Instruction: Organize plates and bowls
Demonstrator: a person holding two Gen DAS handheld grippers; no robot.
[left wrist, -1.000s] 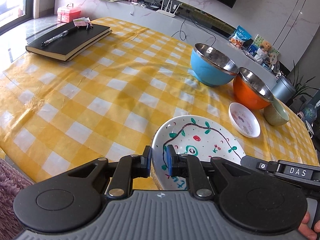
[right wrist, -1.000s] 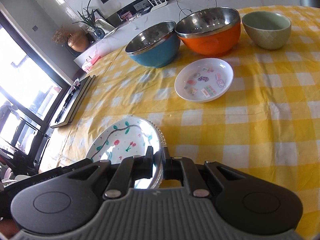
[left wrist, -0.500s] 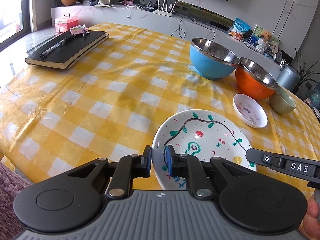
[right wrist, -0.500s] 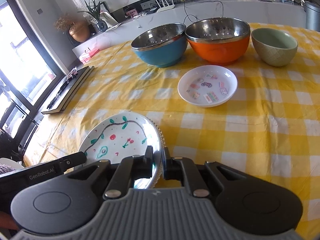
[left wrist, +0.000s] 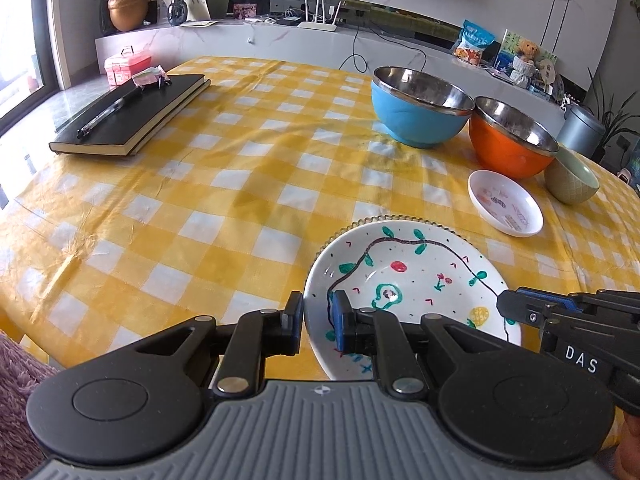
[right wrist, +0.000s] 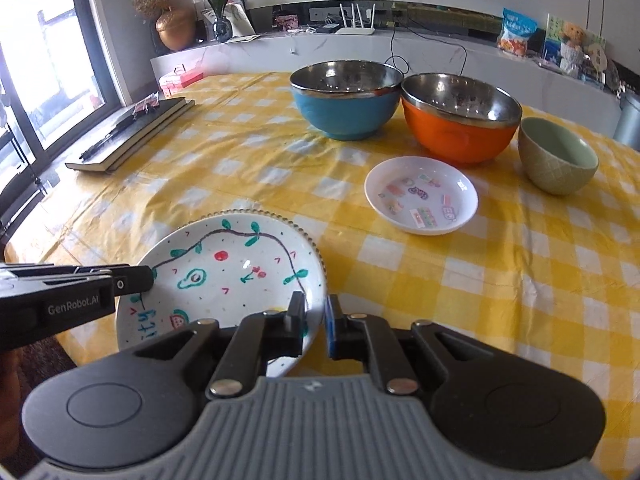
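A white plate painted with a vine and fruit (left wrist: 412, 280) (right wrist: 232, 276) lies near the table's front edge. A beaded clear rim (right wrist: 308, 240) shows around its far side. My left gripper (left wrist: 317, 320) is shut on the plate's left rim, and its tip (right wrist: 140, 282) shows at the left of the right wrist view. My right gripper (right wrist: 314, 316) straddles the right rim. Its jaws are opening, and a small gap shows beside the rim. Behind stand a blue bowl (right wrist: 344, 112), an orange bowl (right wrist: 456, 136), a green bowl (right wrist: 556, 164) and a small white dish (right wrist: 422, 196).
A black notebook (left wrist: 128, 116) with a pen on it lies at the far left of the yellow checked tablecloth (left wrist: 200, 200). A pink box (left wrist: 126, 64) and a low shelf with clutter stand beyond the table. The table's front edge runs just below the plate.
Both views have rolled to level, and the plate now lies flatter. The gap between my right fingers has widened around the rim. The left grip looks the same.
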